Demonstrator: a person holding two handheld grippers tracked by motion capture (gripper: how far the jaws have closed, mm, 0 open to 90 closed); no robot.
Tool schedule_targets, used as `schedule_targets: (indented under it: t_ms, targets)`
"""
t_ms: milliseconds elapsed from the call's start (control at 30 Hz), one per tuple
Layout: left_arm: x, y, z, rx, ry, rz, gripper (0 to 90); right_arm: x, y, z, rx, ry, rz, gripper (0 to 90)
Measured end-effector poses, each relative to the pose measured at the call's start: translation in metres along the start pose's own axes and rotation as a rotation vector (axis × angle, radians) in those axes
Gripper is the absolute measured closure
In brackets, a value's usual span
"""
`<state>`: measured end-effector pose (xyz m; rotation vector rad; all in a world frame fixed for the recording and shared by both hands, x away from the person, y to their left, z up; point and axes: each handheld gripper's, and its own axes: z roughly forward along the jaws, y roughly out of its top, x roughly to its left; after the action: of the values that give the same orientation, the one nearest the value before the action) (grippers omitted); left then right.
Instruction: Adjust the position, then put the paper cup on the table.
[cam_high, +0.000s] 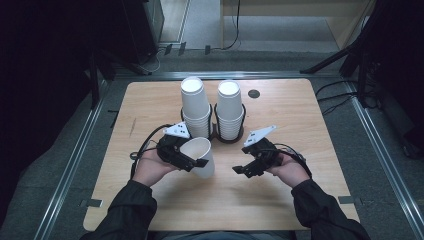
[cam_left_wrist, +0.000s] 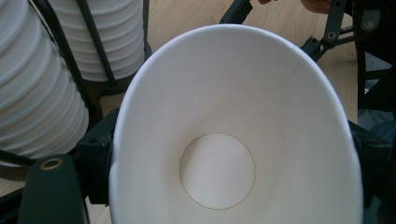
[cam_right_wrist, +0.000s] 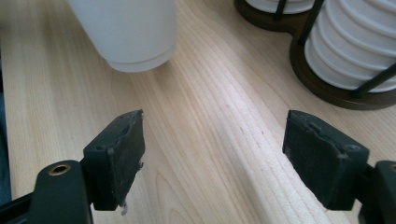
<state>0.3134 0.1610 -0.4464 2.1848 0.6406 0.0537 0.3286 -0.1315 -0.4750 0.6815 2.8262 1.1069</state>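
Observation:
My left gripper (cam_high: 196, 161) is shut on a single white paper cup (cam_high: 202, 156), with one finger (cam_left_wrist: 95, 158) on each side of its wall. The cup is tilted, its open mouth (cam_left_wrist: 233, 140) faces the left gripper's camera and it is empty. Its base (cam_right_wrist: 135, 51) hangs close over the wooden table (cam_high: 280, 110). My right gripper (cam_high: 243, 169) is open to the right of the cup, low over the table, with nothing between its pads (cam_right_wrist: 119, 154).
Two tall stacks of white paper cups (cam_high: 196, 107) (cam_high: 230, 107) stand mouth down in a dark double holder (cam_high: 227, 139) just behind the grippers. A small dark disc (cam_high: 254, 93) lies near the far edge. Black stands and cables surround the table.

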Motion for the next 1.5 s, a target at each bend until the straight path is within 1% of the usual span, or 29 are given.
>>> schedule_targets:
  t_ms: [100,200,300,433,467,500,600,667,733,867,1033,1133,1167,1300,1333,1400,1500]
  targets:
    - [0.001,-0.001,-0.003,0.005,0.012,0.001,16.1,-0.002,0.000,-0.001,-0.004,-0.006,0.005,20.9]
    - [0.004,-0.002,-0.004,0.005,0.016,-0.007,16.0,-0.004,0.000,-0.002,-0.008,-0.013,0.005,20.9]
    - [0.007,-0.003,-0.006,0.006,0.023,-0.013,16.1,-0.007,-0.001,-0.003,-0.013,-0.038,-0.001,20.9]
    - [0.013,-0.006,-0.008,0.010,0.031,-0.022,16.1,-0.011,-0.002,-0.004,-0.022,-0.051,0.017,20.9]
    - [0.014,-0.006,-0.009,0.014,0.029,-0.026,16.0,-0.011,-0.002,-0.004,-0.020,-0.052,0.021,20.9]
    - [0.015,-0.007,-0.010,0.015,0.031,-0.024,16.1,-0.012,-0.003,-0.004,-0.015,-0.054,0.014,20.9]
    - [0.019,-0.008,-0.012,0.018,0.043,-0.025,16.0,-0.011,-0.004,-0.005,-0.010,-0.056,0.018,20.9]
    - [0.021,-0.009,-0.014,0.015,0.067,-0.023,16.1,-0.012,-0.004,-0.006,-0.014,-0.055,0.019,20.9]
    - [0.025,-0.009,-0.016,0.019,0.080,-0.032,16.1,-0.011,-0.004,-0.006,-0.018,-0.055,0.020,20.9]
    - [0.033,-0.011,-0.017,0.027,0.089,-0.046,16.1,-0.011,-0.005,-0.008,-0.025,-0.055,0.017,20.9]
    - [0.041,-0.012,-0.018,0.037,0.091,-0.048,16.0,-0.013,-0.007,-0.009,-0.028,-0.060,0.034,20.8]
    - [0.045,-0.015,-0.020,0.040,0.100,-0.061,16.1,-0.015,-0.009,-0.010,-0.030,-0.063,0.040,20.8]
    - [0.047,-0.015,-0.022,0.038,0.105,-0.065,16.0,-0.016,-0.010,-0.010,-0.030,-0.065,0.044,20.8]
    - [0.053,-0.016,-0.025,0.029,0.100,-0.088,16.0,-0.018,-0.013,-0.011,-0.026,-0.077,0.049,20.8]
    - [0.054,-0.016,-0.026,0.031,0.107,-0.085,16.0,-0.019,-0.014,-0.012,-0.026,-0.077,0.054,20.8]
    - [0.056,-0.016,-0.028,0.030,0.107,-0.088,16.0,-0.020,-0.015,-0.013,-0.029,-0.080,0.054,20.8]
    - [0.059,-0.017,-0.031,0.025,0.118,-0.089,16.0,-0.021,-0.016,-0.014,-0.028,-0.087,0.066,20.8]
